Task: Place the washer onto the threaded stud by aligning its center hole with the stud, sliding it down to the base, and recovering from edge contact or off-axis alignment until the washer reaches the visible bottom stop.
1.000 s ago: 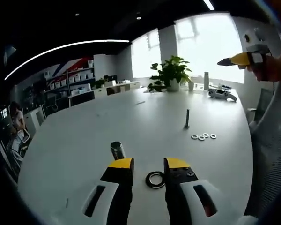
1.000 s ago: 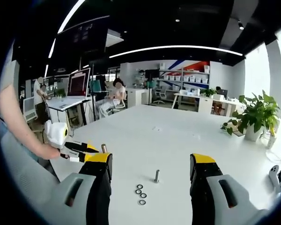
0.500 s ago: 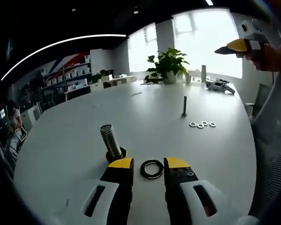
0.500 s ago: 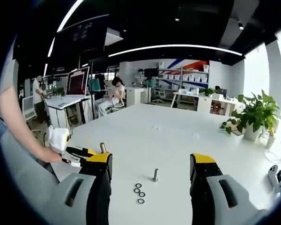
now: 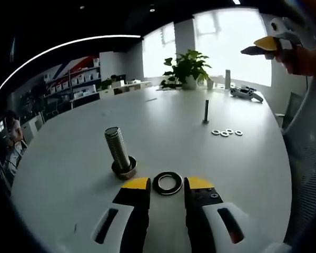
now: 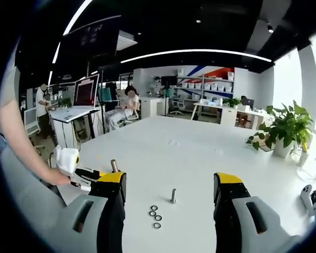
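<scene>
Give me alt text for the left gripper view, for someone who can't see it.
A dark washer lies flat on a white table, just ahead of the open left gripper. A thick threaded stud stands upright to its left; farther off are a thin stud, four small washers and a potted plant.

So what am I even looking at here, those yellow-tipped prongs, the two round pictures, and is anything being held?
Each round picture comes from a camera riding on a handheld two-jaw gripper. The left gripper view looks along the left gripper, open and empty over a large black washer lying flat on the white table, beside an upright threaded stud. The right gripper view shows the right gripper, also open and empty, raised above a thin stud and four small washers. Nothing is held.
</scene>
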Demonstrator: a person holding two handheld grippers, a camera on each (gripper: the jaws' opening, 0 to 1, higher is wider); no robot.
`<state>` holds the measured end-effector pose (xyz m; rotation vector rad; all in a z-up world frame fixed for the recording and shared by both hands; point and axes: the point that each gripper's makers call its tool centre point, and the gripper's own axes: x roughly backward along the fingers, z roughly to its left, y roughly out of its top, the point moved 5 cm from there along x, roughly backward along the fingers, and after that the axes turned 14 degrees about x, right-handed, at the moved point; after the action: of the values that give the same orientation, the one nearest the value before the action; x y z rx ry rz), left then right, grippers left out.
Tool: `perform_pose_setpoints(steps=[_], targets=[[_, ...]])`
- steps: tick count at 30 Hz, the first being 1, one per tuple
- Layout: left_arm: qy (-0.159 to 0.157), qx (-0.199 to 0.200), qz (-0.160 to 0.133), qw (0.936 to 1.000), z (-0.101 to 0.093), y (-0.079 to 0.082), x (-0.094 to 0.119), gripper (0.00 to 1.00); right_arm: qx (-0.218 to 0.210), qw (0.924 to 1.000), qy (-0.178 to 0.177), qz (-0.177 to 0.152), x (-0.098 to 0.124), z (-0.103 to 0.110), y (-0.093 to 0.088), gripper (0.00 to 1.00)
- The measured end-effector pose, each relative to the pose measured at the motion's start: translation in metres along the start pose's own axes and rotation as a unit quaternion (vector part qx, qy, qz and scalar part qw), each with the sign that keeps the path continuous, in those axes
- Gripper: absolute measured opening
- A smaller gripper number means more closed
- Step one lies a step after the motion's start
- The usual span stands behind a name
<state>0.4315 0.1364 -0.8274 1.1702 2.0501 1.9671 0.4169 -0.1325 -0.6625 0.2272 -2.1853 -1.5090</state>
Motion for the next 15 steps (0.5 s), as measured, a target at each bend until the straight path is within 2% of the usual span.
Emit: perform_pose_setpoints(steps=[15], targets=[[-0.004,0.011,-0.009,0.9999,-0.0001,-0.0018,-0.0100,0.23,-0.001,1.0000,-0.002,0.001,0.0005,-0.0009,0.0000,0.70]])
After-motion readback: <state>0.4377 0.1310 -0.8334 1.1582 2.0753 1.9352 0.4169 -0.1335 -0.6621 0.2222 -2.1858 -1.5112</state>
